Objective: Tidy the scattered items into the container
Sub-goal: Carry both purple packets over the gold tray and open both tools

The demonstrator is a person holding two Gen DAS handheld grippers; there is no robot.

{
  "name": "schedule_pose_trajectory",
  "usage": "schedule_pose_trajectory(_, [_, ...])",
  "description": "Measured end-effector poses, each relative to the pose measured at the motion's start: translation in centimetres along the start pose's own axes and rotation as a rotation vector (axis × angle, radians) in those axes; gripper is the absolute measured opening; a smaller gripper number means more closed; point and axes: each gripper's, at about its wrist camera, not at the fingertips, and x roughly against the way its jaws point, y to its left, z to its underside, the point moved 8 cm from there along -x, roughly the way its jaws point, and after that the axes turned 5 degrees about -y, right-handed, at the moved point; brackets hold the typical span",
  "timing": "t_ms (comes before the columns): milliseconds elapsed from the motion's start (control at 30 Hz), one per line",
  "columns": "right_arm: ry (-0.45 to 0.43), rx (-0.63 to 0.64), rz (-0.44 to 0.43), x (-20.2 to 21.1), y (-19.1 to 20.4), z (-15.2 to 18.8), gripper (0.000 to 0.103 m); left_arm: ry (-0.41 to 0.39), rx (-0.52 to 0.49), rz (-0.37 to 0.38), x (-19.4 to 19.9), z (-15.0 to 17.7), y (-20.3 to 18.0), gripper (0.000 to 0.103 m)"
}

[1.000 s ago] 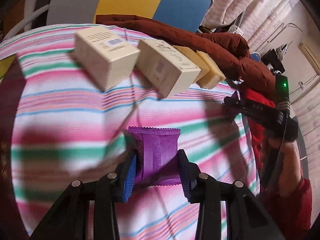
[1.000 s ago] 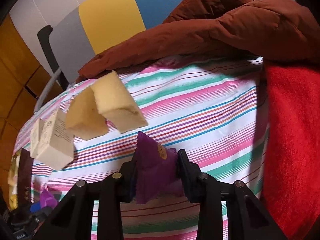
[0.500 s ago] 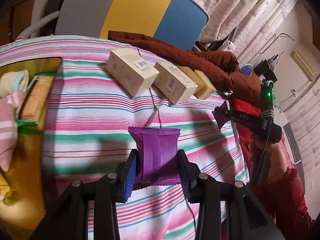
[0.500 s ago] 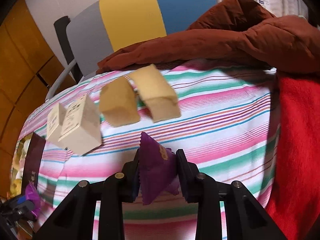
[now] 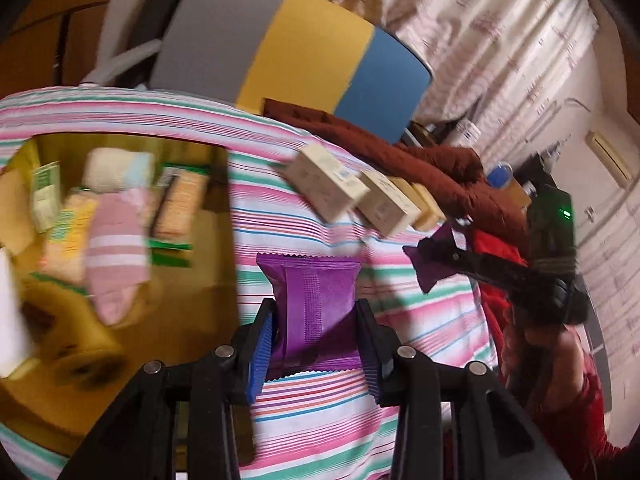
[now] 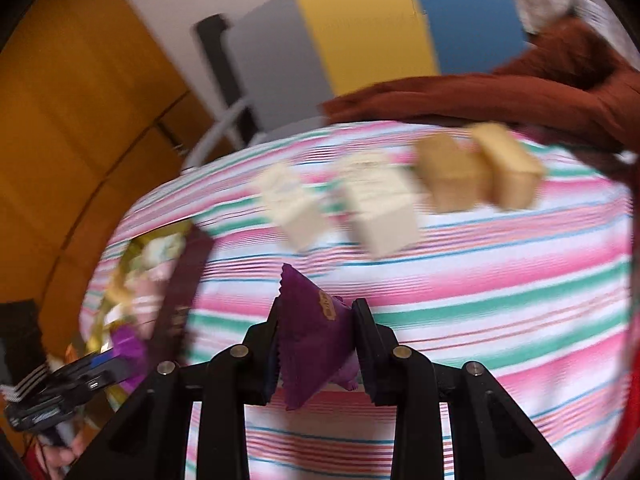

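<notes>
Striped bedsheet [image 5: 312,412] beneath; my left gripper [image 5: 316,344] clamps a purple packet [image 5: 316,300], my right gripper [image 6: 316,344] clamps a purple sachet [image 6: 316,340].

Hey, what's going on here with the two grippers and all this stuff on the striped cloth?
A person is tidying scattered items into a yellow container. The left gripper is shut on a flat purple packet, and the right gripper is shut on another purple packet. The container already holds socks and snack packs, blurred here. Two cream boxes and two tan blocks lie in a row on the striped cloth, not yet put away.
</notes>
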Motion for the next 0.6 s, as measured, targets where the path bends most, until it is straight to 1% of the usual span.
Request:
schedule_pose_trajectory(33, [0.003, 0.013, -0.021, -0.3, 1.4, 0.2, 0.032, -0.005, 0.017, -0.009, 0.6, -0.1, 1.0, 0.039])
schedule_pose_trajectory(67, [0.01, 0.039, -0.054, -0.9, 3.8, 0.4, 0.032, -0.012, 0.032, -0.017, 1.0, -0.2, 1.9, 0.039])
schedule_pose_trajectory(167, [0.027, 0.107, -0.12, -2.1, 9.0, 1.0, 0.032, -0.042, 0.083, -0.041, 2.9, -0.6, 5.0, 0.039])
schedule_pose_trajectory(267, [0.05, 0.172, -0.166, -3.6, 13.6, 1.9, 0.032, -0.05, 0.125, -0.064, 4.0, -0.5, 7.8, 0.039])
schedule_pose_trajectory(367, [0.081, 0.22, -0.192, -5.4, 17.0, 3.0, 0.032, -0.038, 0.153, -0.068, 4.5, 0.1, 9.7, 0.039])
schedule_pose_trajectory(500, [0.124, 0.236, -0.203, -7.7, 19.5, 4.1, 0.032, 0.001, 0.137, -0.062, 4.3, 1.3, 10.5, 0.039])
schedule_pose_trajectory(600, [0.136, 0.241, -0.188, -8.8, 20.0, 4.5, 0.032, 0.021, 0.114, -0.054, 4.2, 1.9, 10.2, 0.039])
